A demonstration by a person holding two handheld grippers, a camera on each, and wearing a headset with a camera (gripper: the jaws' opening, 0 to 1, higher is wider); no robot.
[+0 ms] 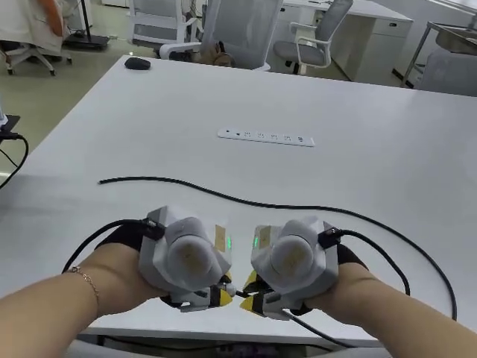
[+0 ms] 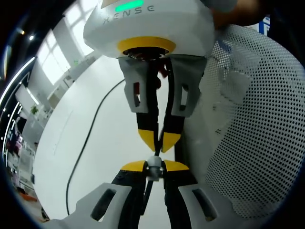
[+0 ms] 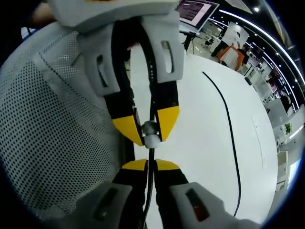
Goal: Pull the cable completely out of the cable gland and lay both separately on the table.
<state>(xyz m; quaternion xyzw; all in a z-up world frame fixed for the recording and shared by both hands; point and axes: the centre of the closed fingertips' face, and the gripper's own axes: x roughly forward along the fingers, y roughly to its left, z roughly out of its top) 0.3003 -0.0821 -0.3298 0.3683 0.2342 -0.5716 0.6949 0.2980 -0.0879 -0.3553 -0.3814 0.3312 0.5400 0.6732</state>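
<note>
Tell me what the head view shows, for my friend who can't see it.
The left gripper and right gripper, each held in a hand, meet tip to tip at the near edge of a white table. A long black cable curves across the table and loops round to the right gripper, with a white power strip farther back.

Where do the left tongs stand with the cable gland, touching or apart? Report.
Touching: left gripper view shows left tongs clamped on the cable gland.
</note>
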